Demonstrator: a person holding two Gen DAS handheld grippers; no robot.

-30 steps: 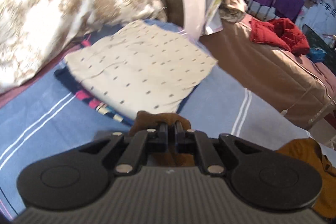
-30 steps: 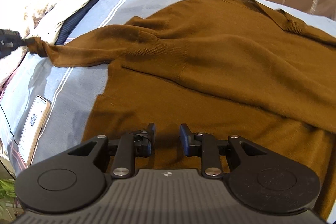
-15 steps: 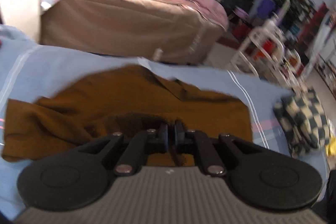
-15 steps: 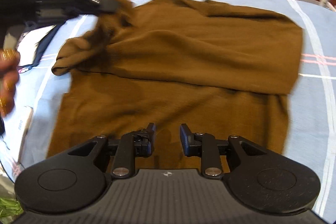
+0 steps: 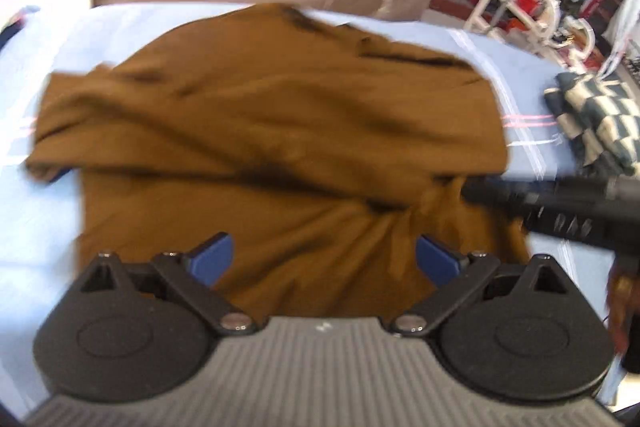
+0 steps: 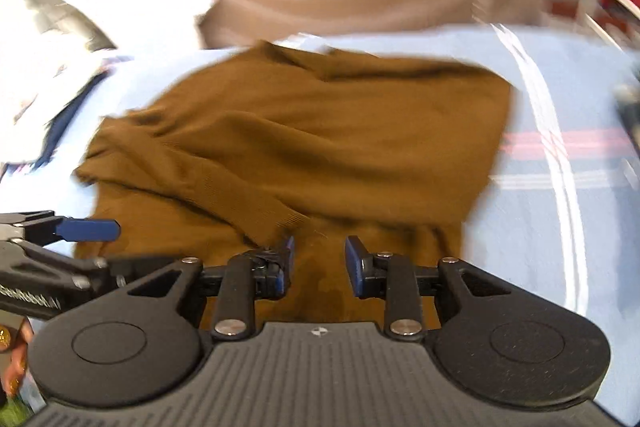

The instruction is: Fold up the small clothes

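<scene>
Blue bedsheet (image 5: 36,227), left gripper (image 5: 325,259) jaws just opened, seemingly empty

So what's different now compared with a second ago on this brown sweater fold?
The left gripper carried the sleeve across the brown sweater, and its jaws have just been opening, letting it go. The right gripper stays part open above the near hem, holding nothing. The blue sheet is unchanged.

Matt brown knit sweater (image 5: 272,131)
</scene>
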